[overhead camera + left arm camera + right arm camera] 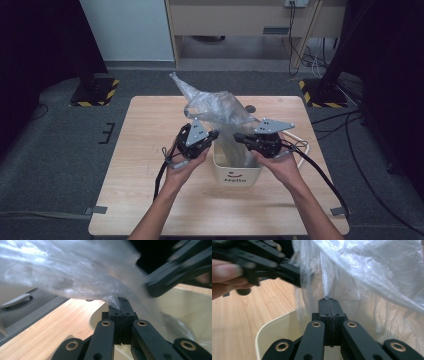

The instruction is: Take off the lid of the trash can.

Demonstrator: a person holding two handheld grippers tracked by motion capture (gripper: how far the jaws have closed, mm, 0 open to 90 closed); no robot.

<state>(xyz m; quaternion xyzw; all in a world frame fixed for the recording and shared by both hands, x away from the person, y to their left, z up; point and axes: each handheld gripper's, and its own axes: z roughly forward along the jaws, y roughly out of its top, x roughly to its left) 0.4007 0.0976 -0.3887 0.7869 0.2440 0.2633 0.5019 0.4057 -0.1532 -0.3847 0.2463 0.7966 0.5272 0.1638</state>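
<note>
A clear plastic bag [220,107] stands crumpled out of a small cream bin [235,176] marked "Hello" in the middle of the wooden table [145,150]. My left gripper [216,134] is at the bin's left rim, and its jaws are shut on a fold of the bag [82,272], pinched at the fingertips [121,300]. Across from it, at the right rim, my right gripper [236,136] is shut on a thin pleat of the bag [372,277], with the tips [329,300] closed together. Each gripper faces the other across the bin's mouth [274,331].
A small dark round disc [250,108] lies on the table behind the bag. A white cable loop [303,148] lies right of the bin. On the floor beyond stand two black stand bases with striped edges [95,92] [320,92] and a wooden desk [240,20].
</note>
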